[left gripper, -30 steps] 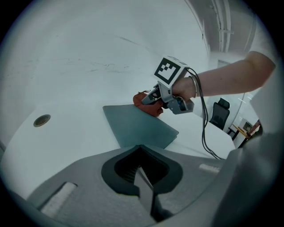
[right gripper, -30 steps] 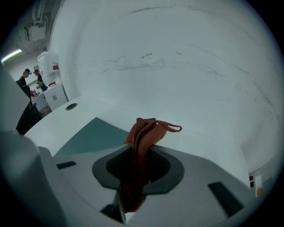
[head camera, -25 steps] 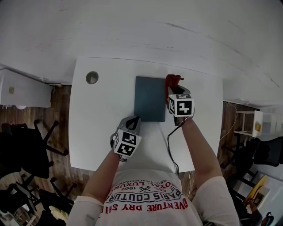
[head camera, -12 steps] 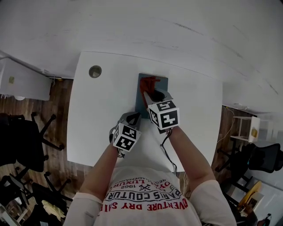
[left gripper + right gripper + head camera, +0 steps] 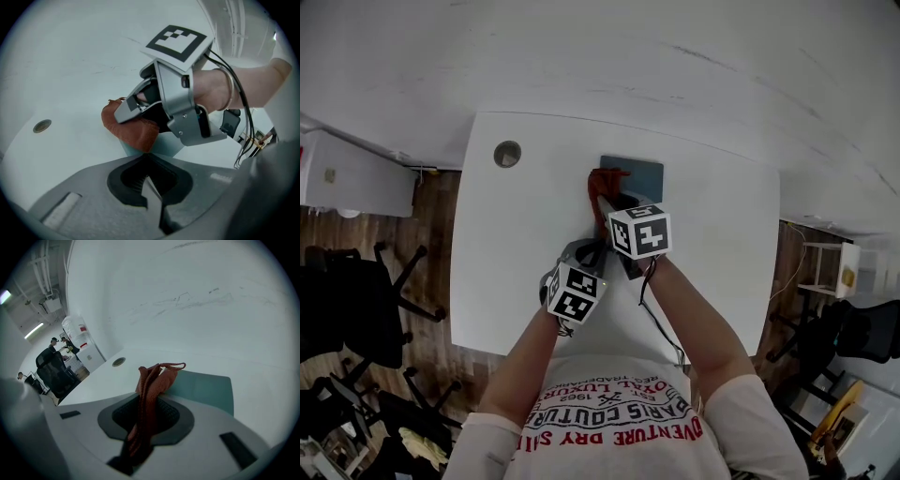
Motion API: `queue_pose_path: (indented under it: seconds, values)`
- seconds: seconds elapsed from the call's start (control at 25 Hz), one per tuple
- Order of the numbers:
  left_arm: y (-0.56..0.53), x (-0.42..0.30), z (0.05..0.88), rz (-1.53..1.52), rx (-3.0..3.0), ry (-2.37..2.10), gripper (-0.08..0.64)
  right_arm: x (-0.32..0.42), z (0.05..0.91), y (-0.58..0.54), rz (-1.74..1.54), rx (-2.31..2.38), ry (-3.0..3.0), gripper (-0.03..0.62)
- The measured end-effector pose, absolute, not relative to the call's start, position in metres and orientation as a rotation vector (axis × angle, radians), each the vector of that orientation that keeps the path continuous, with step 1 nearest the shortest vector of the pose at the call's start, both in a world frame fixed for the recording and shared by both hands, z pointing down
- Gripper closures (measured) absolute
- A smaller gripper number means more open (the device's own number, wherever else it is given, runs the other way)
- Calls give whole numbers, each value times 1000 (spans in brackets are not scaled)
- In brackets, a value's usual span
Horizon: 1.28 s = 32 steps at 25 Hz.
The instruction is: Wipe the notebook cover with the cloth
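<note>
Since a second ago the right tongs (image 5: 615, 202) have swept leftward across the notebook (image 5: 643, 172), from its right edge to its left. They are clamped on the red cloth (image 5: 602, 184), bunched just ahead of their tips on the cover. The left tongs (image 5: 587, 253), jaws together and empty, sit at the notebook's near corner, just beside the right pair, over the white counter (image 5: 516, 244).
</note>
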<state>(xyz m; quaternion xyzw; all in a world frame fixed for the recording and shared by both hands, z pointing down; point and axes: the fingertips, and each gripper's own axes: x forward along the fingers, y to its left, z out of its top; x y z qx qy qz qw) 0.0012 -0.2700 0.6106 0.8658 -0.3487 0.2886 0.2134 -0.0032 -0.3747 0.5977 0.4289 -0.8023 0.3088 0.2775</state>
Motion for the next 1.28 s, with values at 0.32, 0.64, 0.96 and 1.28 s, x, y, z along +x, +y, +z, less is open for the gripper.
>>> queue_pose_path:
  seconds: [0.32, 0.64, 0.96, 1.28]
  values:
    - [-270, 2, 611, 801, 2407, -968, 551, 28, 602, -376, 839, 1218, -2109, 508]
    - [-269, 3, 611, 800, 2403, -957, 551, 66, 603, -367, 848, 1277, -2077, 505]
    - [-269, 2, 611, 791, 2393, -938, 551, 114, 605, -353, 887, 1379, -2006, 502]
    - [-269, 3, 612, 782, 2386, -889, 551, 144, 608, -346, 914, 1435, -1953, 503]
